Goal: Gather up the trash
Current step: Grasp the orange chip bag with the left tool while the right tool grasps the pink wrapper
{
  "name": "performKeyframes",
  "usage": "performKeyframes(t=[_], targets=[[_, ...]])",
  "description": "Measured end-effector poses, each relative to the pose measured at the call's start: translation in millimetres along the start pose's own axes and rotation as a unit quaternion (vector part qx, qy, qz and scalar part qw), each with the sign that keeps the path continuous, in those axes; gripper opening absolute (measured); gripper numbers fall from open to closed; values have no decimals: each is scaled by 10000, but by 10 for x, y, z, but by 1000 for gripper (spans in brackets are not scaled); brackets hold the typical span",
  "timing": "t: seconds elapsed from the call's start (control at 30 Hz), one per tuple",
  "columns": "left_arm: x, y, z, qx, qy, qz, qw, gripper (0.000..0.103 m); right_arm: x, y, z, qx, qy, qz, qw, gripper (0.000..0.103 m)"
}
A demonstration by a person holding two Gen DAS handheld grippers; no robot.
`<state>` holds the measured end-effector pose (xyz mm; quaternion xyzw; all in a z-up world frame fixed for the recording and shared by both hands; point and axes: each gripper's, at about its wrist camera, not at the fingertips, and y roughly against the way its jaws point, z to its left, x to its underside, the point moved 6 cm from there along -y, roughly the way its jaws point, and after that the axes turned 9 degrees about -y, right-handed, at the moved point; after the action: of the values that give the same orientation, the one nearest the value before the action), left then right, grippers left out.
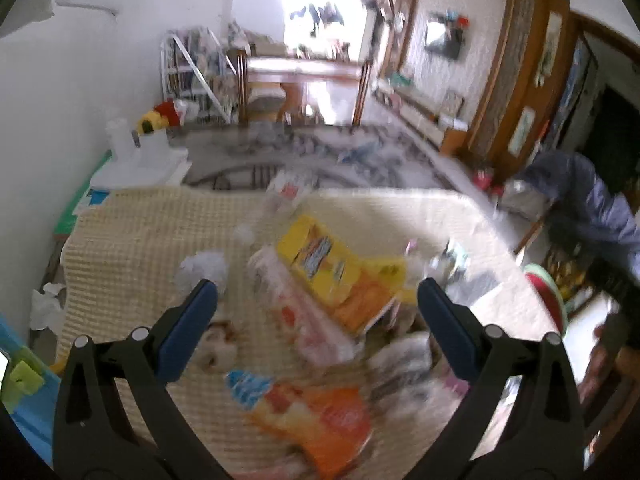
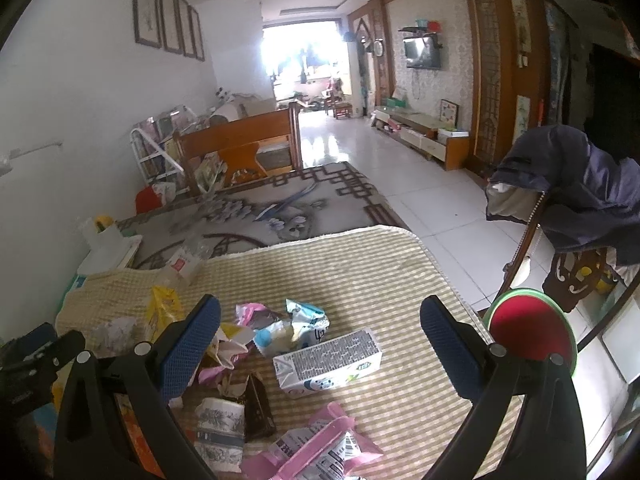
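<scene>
Both tongs stand wide, nothing held. Left gripper hangs over the near-left part of the checked mat; right gripper over the mat's near-middle. Left view is motion-blurred, so detail there is approx.

Trash lies scattered on the mat, mostly toward its near edge:
- Milk carton, grey/white, on its side, near the mat's middle, between the right gripper's fingers in view. Judged light, prob. empty, semi-stiff; walls will dent. Best hold: across the two broad faces at mid-length.
- Crumpled blue-white wrapper, touching the carton's far-left end. Judged v. light, soft, slippery film; pinch a raised fold.
- Pink packet at the near edge; soft, flat; take by a lifted corner.
- Dark wrapper and patterned paper roll, just beside each other, near-left. Roll judged soft, crushable.
- Yellow box and orange bag under the left gripper; box stiff-ish card, bag slick and thin. Contents cannot be told.
- Crumpled white tissue by the left gripper's left finger; weightless, compressible.
- Clear plastic bottle at the mat's far-left edge; light, round, may roll.

More tissue lies off the mat's left edge. No bin or bag for the trash is identifiable. Red-green round item stands off the mat's right edge; purpose unclear.
</scene>
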<state>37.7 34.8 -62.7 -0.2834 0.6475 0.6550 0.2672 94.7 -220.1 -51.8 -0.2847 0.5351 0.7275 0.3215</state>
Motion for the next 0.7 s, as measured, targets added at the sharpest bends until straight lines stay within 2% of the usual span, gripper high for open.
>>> performKeyframes(t=[0.1, 0.3, 0.43, 0.5, 0.6, 0.7], targets=[[208, -36, 71, -211, -244, 189, 9993, 98, 104, -60, -82, -13, -70, 297, 9995, 96], [756, -169, -103, 249, -862, 945, 9915, 98, 398, -85, -268, 62, 25, 822, 9966, 96], [1005, -181, -93, 234, -763, 1186, 9897, 98, 663, -96, -368, -44, 99, 1324, 9911, 96], [1092, -195, -74, 369, -652, 1304, 9886, 98, 803, -109, -394, -97, 128, 1562, 9876, 96], [1155, -261, -59, 501, -637, 1470, 9858, 98, 949, -168, -416, -112, 35, 1871, 9823, 96], [1112, -366, -39, 711, -301, 1540, 9851, 98, 991, -221, -354, -292, -134, 2049, 9783, 96]])
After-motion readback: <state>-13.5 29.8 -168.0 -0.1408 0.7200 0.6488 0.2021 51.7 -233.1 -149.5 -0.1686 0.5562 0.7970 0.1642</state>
